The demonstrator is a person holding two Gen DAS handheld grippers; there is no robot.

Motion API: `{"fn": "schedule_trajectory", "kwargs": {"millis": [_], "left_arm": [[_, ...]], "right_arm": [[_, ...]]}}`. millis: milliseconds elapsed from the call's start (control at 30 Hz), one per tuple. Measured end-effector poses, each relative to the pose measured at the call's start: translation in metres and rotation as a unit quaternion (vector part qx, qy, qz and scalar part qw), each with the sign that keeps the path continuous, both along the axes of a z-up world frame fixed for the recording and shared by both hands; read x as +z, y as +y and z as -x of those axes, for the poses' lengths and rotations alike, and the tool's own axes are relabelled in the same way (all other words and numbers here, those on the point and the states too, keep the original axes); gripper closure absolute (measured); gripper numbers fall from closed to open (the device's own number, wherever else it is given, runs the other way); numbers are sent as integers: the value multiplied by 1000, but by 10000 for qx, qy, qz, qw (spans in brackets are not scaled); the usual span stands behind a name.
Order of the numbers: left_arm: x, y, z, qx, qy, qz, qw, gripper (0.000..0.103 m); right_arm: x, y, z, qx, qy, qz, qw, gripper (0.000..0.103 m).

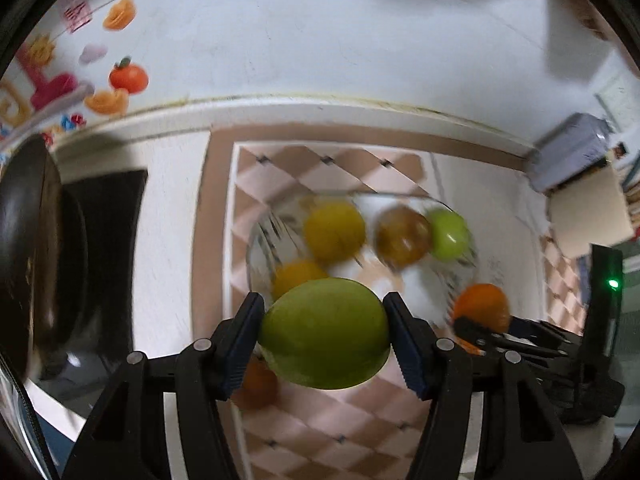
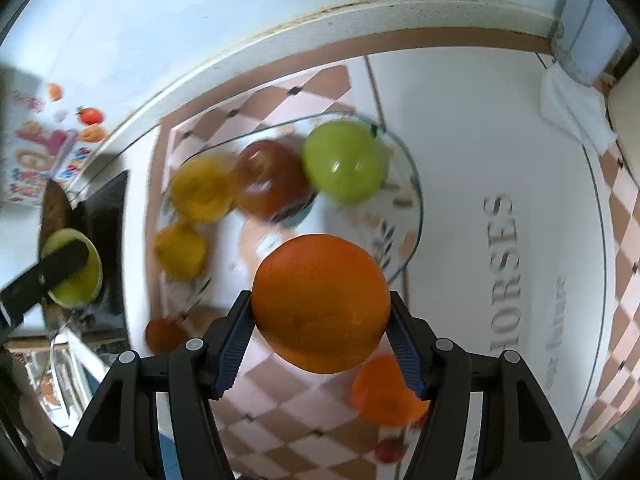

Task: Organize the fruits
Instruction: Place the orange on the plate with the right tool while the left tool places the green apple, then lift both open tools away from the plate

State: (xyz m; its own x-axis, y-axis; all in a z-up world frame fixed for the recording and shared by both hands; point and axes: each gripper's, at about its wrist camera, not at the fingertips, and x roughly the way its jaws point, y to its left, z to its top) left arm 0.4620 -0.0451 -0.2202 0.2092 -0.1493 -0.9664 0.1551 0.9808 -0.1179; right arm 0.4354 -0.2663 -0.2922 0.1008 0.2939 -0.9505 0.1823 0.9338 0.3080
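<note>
My left gripper (image 1: pixel 324 336) is shut on a big green fruit (image 1: pixel 324 332) and holds it above the near rim of a glass bowl (image 1: pixel 262 236). The bowl holds two yellow fruits (image 1: pixel 334 232), a brownish-red apple (image 1: pixel 402 236) and a green apple (image 1: pixel 448 234). My right gripper (image 2: pixel 320 320) is shut on an orange (image 2: pixel 320 304), held over the bowl's (image 2: pixel 416 196) near edge. That orange also shows in the left wrist view (image 1: pixel 482 304). The left gripper's green fruit shows at the left of the right wrist view (image 2: pixel 74 268).
The bowl sits on a checkered tablecloth (image 2: pixel 280 432) printed "HORSES". Another orange (image 2: pixel 384 388), a small red fruit (image 2: pixel 388 450) and a dark orange fruit (image 2: pixel 164 334) lie on the cloth. A dark pan (image 1: pixel 36 260) is at left. A wall is behind.
</note>
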Motion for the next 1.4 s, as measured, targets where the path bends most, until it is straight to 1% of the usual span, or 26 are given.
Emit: {"fn": "schedule_trajectory", "kwargs": {"millis": [67, 133, 267, 367, 433, 500, 567, 600, 667, 767, 833, 900, 933, 1000, 1033, 1067, 1200, 1267, 1400], "left_arm": [[-15, 2, -21, -1, 133, -153, 9998, 44], [-32, 6, -40, 32, 337, -215, 9992, 44], [-66, 12, -70, 150, 782, -183, 9967, 44], [-86, 13, -81, 145, 1012, -183, 9946, 43], [-88, 16, -88, 182, 962, -199, 9950, 43], [-91, 18, -92, 184, 1018, -236, 9944, 43], [-96, 20, -94, 180, 1137, -251, 9930, 43], [-99, 20, -94, 161, 1199, -288, 9922, 43], [-108, 23, -94, 143, 1316, -369, 9905, 42], [-114, 25, -90, 168, 1390, -234, 9899, 43], [-111, 26, -88, 166, 1336, -211, 9907, 43], [-107, 28, -87, 163, 1292, -168, 9913, 42], [-105, 29, -86, 181, 1278, -153, 9915, 41], [-97, 33, -84, 240, 1159, -142, 9929, 29], [-91, 35, -82, 246, 1061, -139, 9940, 20], [-86, 36, -81, 254, 1004, -159, 9945, 16], [-66, 46, -64, 298, 795, -260, 9961, 16], [-52, 45, -51, 264, 594, -295, 9975, 16], [-29, 38, -21, 192, 184, -521, 9983, 16]], "right_arm": [[-11, 0, -14, 27, 111, 169, 9998, 36], [-19, 0, -20, 82, 179, 290, 9994, 36], [-29, 6, -29, 191, 215, 463, 9985, 36], [-33, 8, -30, 176, 221, 487, 9984, 36], [-36, 9, -30, 150, 230, 486, 9984, 36], [-40, 10, -31, 80, 294, 461, 9985, 35], [-40, 9, -32, 23, 252, 460, 9986, 31], [-41, 10, -32, -3, 272, 468, 9985, 27], [-40, 10, -34, -49, 284, 444, 9986, 25], [-34, 11, -35, -51, 262, 489, 9984, 23], [-30, 11, -37, -87, 233, 508, 9984, 15], [-22, 8, -36, -140, 165, 578, 9981, 12], [-19, 8, -36, -156, 139, 617, 9979, 11], [-9, 6, -33, -176, 85, 722, 9972, 9], [-6, 6, -32, -178, 64, 763, 9969, 9], [-2, 5, -30, -173, 28, 798, 9967, 9], [12, 10, -21, -168, -122, 925, 9955, 8], [19, 10, -14, -166, -207, 991, 9947, 8], [35, 10, 6, -173, -384, 1074, 9933, 8]]}}
